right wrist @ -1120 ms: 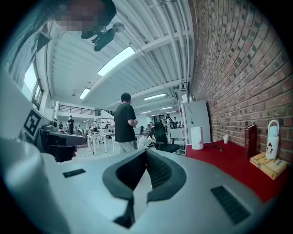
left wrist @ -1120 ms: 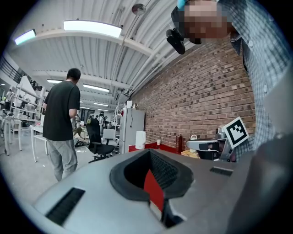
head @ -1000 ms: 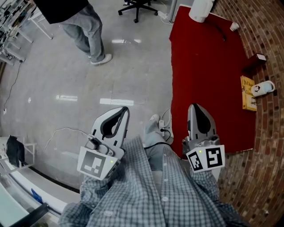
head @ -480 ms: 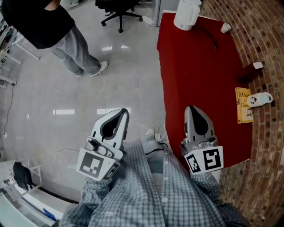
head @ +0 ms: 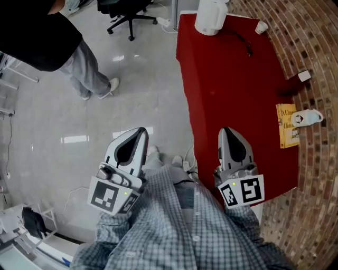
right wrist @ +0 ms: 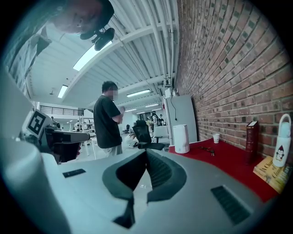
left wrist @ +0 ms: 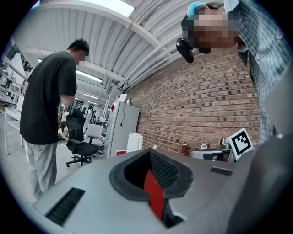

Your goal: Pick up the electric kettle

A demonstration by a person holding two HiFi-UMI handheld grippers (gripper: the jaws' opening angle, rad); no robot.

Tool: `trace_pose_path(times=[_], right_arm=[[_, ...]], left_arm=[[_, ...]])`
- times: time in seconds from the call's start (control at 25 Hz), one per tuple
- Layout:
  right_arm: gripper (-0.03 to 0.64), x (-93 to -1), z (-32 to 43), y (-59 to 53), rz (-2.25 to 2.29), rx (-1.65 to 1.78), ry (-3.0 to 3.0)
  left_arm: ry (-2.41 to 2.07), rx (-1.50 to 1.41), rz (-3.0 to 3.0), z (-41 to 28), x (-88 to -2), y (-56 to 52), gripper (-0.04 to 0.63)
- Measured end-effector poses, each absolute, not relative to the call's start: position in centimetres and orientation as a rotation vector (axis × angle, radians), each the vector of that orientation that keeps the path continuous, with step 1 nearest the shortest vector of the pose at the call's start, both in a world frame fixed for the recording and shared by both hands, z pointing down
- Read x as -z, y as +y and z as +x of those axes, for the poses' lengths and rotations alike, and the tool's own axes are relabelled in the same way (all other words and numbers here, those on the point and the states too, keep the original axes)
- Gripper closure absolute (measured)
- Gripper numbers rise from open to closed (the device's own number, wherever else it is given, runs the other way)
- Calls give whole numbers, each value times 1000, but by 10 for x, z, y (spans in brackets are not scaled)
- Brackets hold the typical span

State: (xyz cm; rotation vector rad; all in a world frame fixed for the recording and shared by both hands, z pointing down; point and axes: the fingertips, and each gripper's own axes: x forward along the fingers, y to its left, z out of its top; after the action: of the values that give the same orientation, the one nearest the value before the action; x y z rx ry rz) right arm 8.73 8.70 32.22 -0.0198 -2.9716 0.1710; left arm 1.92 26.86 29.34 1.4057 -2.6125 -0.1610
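Observation:
The electric kettle (head: pixel 210 16) is a tall white jug at the far end of the red table (head: pixel 232 95). It also shows in the right gripper view, where the kettle (right wrist: pixel 181 138) stands far ahead of the jaws. My left gripper (head: pixel 141 131) hangs over the floor left of the table, jaws together and nothing between them. My right gripper (head: pixel 227 130) is over the table's near end, shut and empty too. Both point level toward the far end, well short of the kettle. In their own views the left gripper (left wrist: pixel 149 151) and right gripper (right wrist: pixel 145 151) show closed tips.
On the table lie a paper cup (head: pixel 261 26), a black cable (head: pixel 244 42), a small box (head: pixel 302 76), a yellow book (head: pixel 285 125) and a white bottle (head: pixel 306 118). A brick wall runs along the right. A person (head: pixel 79 58) and an office chair (head: pixel 124 10) stand on the floor at left.
Both grippers have advanced along the table's near end toward the kettle. The table, the kettle and the standing person have slid left and down in the head view.

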Motion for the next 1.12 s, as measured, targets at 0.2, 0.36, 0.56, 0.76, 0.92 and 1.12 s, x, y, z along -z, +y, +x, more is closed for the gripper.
trace_pose_path(times=[0.2, 0.36, 0.56, 0.76, 0.92, 1.12], right_arm=[[611, -318, 64, 75, 62, -138, -2983], [611, -314, 35, 67, 139, -135, -2986], [611, -304, -16, 66, 214, -110, -3002], [611, -304, -65, 75, 253, -88, -3001], [611, -307, -99, 85, 287, -95, -2998], [611, -318, -126, 88, 376, -44, -2956]], left_arm=[[-2602, 205, 1517, -18, -283, 249, 594], [-2561, 133, 1561, -51, -287, 239, 594], [-2548, 102, 1638, -106, -276, 234, 594], [-2502, 28, 1651, -157, -285, 243, 594], [-2488, 3, 1681, -192, -289, 250, 594], [-2453, 32, 1723, -223, -296, 251, 594]])
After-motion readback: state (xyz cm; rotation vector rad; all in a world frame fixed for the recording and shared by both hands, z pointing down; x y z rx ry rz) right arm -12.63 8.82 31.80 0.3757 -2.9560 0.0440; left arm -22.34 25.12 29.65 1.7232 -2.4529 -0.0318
